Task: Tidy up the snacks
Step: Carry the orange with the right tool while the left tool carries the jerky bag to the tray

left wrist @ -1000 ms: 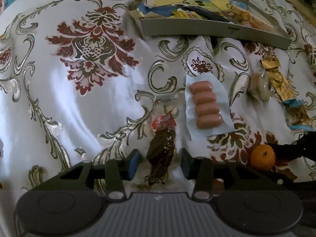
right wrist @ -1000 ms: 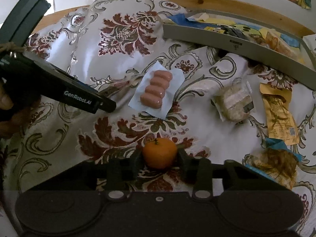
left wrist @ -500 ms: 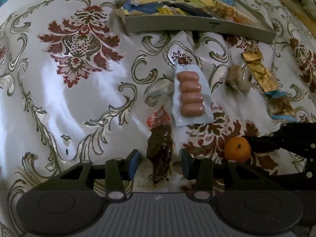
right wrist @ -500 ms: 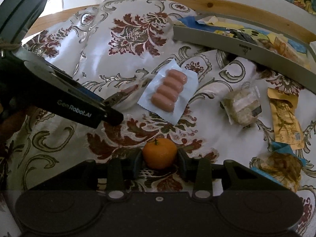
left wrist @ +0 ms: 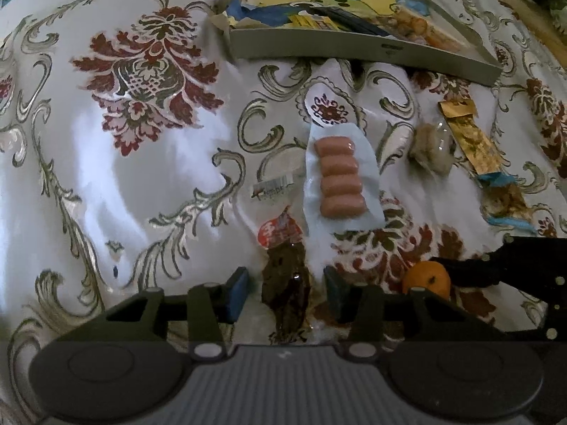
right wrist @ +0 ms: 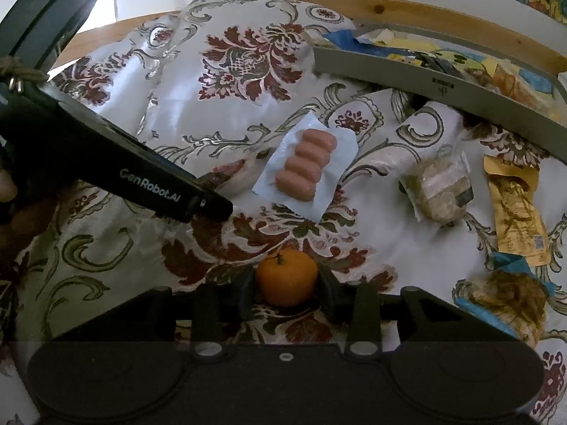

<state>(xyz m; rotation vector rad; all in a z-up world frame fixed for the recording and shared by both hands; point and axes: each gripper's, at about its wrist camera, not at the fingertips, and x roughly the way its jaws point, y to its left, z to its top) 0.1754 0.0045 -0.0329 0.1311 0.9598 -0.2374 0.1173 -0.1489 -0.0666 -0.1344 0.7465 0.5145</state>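
"GenRobot.AI" reads along the left gripper (right wrist: 212,209), whose fingers stand apart around a dark snack packet (left wrist: 287,283). The right gripper (right wrist: 287,283) is clamped on an orange (right wrist: 286,278); open cloth (left wrist: 106,177) lies at ten o'clock, the grey tray (left wrist: 354,49) at twelve.

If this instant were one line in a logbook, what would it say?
left gripper: open around dark snack pouch | right gripper: shut on orange | sausage pack: on cloth | tray: partly filled
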